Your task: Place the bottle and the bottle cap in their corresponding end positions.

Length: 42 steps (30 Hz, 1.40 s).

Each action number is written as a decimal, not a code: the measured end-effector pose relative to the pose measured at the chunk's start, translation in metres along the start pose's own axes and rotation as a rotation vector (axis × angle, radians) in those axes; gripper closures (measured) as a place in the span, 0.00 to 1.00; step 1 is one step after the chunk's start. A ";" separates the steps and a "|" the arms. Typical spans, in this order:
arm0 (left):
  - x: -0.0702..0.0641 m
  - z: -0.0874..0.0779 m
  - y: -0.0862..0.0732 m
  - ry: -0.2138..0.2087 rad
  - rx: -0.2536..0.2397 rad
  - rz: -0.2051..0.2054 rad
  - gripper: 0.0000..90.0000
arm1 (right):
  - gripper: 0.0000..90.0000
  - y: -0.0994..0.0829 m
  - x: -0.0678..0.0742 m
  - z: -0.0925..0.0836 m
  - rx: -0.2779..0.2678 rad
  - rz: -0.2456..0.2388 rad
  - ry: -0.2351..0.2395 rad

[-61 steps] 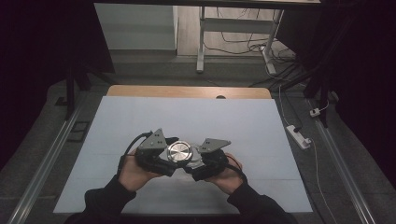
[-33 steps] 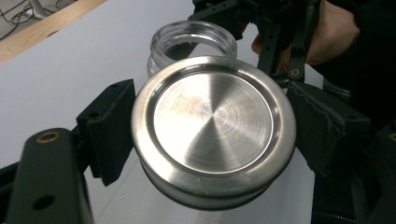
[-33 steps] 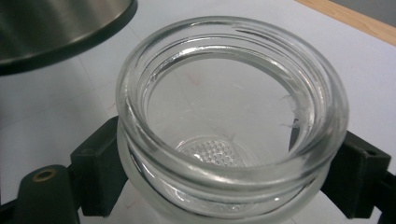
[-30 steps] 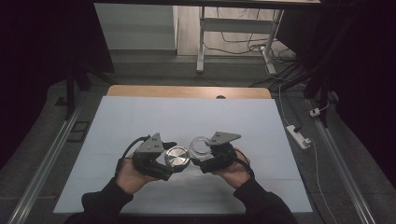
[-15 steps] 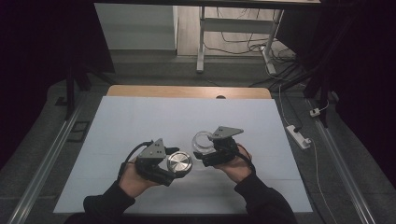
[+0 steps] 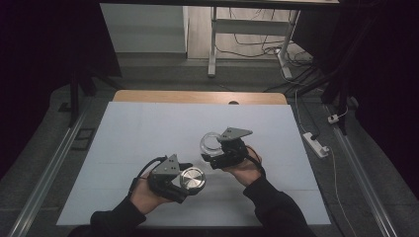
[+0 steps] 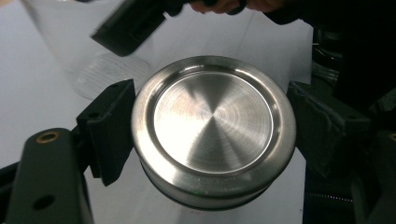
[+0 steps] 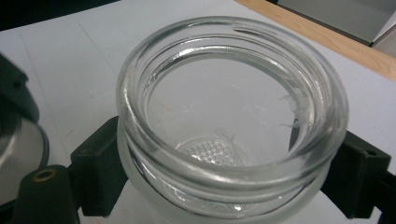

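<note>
A round steel lid point(image 6: 191, 179) point(image 7: 212, 128) sits between the jaws of my left gripper point(image 6: 185, 178) point(image 7: 212, 135), which is shut on its rim, low over the table's front. To its upper right, my right gripper point(image 6: 211, 152) point(image 8: 224, 163) is shut on a clear glass jar point(image 6: 211, 144) point(image 8: 231, 116) just below its threaded mouth. The jar is open at the top and looks empty. Lid and jar are apart, with a gap of bare table between them. In the left gripper view the jar point(image 7: 79, 51) and one black finger of the other gripper stand beyond the lid.
A white sheet covers the table point(image 6: 148, 133), with a wooden strip point(image 6: 197, 97) along its far edge. A power strip point(image 6: 314, 143) and cables lie on the floor to the right. Metal rails run along both sides, and a desk frame stands beyond.
The lid and jar, held together at the centre two seconds ago, have come apart. My left gripper carried the lid down and toward the front; the right one took the jar up and to the right.
</note>
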<state>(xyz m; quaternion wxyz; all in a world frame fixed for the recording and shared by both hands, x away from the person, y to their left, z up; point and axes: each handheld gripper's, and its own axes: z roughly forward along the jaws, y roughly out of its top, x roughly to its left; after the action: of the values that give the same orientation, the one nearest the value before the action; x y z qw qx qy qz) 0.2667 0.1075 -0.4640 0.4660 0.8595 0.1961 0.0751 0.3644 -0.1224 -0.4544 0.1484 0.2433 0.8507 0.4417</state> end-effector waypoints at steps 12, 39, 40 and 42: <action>0.001 0.021 -0.014 0.016 0.037 -0.006 0.23 | 0.16 0.012 -0.004 0.019 -0.003 -0.010 -0.011; 0.012 0.061 -0.033 0.049 0.088 -0.026 0.23 | 0.16 0.022 -0.024 0.073 0.018 -0.013 -0.058; 0.013 0.062 -0.033 0.055 0.090 -0.024 0.23 | 0.16 0.022 -0.024 0.075 0.017 -0.010 -0.057; 0.013 0.063 -0.034 0.061 0.091 -0.031 0.23 | 0.16 0.022 -0.025 0.079 0.023 -0.016 -0.060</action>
<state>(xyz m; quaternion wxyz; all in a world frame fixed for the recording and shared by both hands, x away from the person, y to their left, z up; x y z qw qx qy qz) 0.2893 0.0810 -0.5280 0.4215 0.8739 0.2266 0.0853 0.4283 -0.0713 -0.4804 0.1746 0.2512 0.8528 0.4233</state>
